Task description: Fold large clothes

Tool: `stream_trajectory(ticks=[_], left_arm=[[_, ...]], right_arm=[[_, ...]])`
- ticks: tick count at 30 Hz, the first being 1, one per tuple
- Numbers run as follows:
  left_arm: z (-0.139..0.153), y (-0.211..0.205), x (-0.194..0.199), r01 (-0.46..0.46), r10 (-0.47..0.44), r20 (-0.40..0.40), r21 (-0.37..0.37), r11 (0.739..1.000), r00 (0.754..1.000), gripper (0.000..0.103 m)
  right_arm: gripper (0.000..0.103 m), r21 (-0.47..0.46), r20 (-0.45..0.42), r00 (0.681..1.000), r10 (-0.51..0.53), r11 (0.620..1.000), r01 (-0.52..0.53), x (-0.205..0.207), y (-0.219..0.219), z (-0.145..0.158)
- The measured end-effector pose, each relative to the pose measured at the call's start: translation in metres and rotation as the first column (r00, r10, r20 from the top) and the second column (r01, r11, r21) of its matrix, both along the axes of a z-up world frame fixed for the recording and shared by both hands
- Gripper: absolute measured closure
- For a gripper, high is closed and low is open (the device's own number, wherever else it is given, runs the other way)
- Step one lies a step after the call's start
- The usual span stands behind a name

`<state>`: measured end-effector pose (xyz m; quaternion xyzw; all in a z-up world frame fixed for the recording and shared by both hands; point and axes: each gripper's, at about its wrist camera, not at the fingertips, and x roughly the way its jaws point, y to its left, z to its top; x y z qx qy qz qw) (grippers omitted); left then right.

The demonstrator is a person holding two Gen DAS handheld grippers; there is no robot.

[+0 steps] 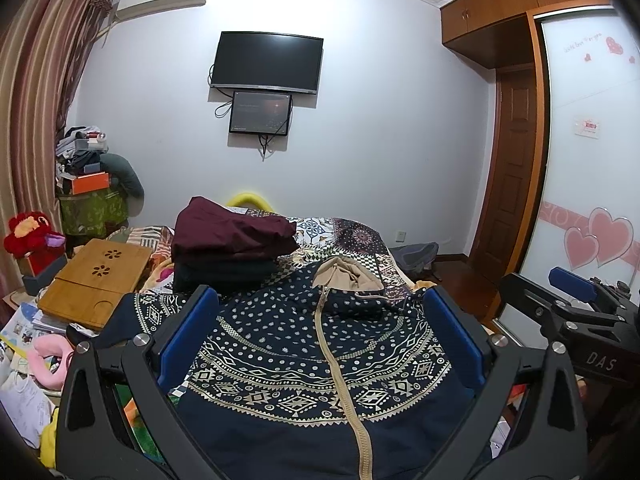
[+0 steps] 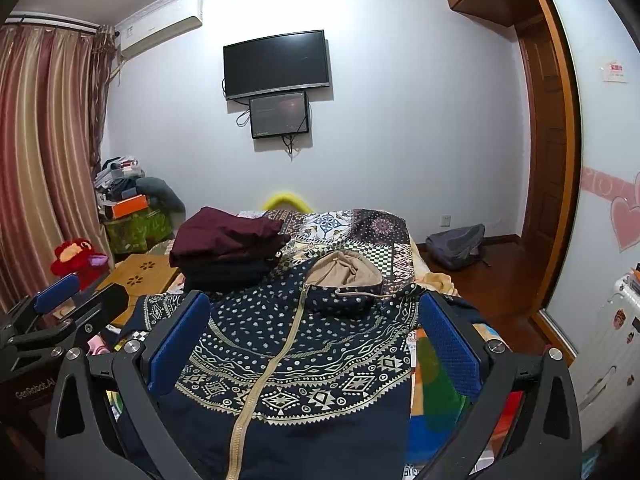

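Observation:
A navy hooded jacket [image 1: 320, 360] with cream patterns, a tan zipper and a tan-lined hood lies spread front-up on the bed; it also shows in the right wrist view [image 2: 296, 360]. My left gripper [image 1: 320, 340] is open, its blue pads wide apart above the jacket's chest, holding nothing. My right gripper [image 2: 312, 344] is open too, over the jacket's right half, empty. The right gripper shows at the right edge of the left wrist view [image 1: 576, 300]. The left gripper shows at the left edge of the right wrist view [image 2: 60, 304].
A stack of folded dark red and black clothes [image 1: 232, 244] sits on the patterned bedspread [image 1: 360, 240] behind the jacket. A wooden lap tray [image 1: 96, 276], toys and papers lie left. A backpack [image 2: 456, 246] is on the floor right, near the wardrobe [image 1: 592, 160].

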<state>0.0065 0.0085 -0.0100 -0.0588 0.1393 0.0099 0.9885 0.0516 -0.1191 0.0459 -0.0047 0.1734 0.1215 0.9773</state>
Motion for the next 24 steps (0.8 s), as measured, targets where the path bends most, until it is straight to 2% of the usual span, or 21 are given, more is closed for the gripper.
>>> stream_trajectory(ticks=[24], left_arm=[[-0.0005,0.0004,0.0000,0.000,0.000,0.000,-0.002,1.000,1.000,0.000]], right_arm=[[0.000,-0.003,-0.006,1.000,0.008,1.000,-0.008,0.0013,0.0022,-0.0011]])
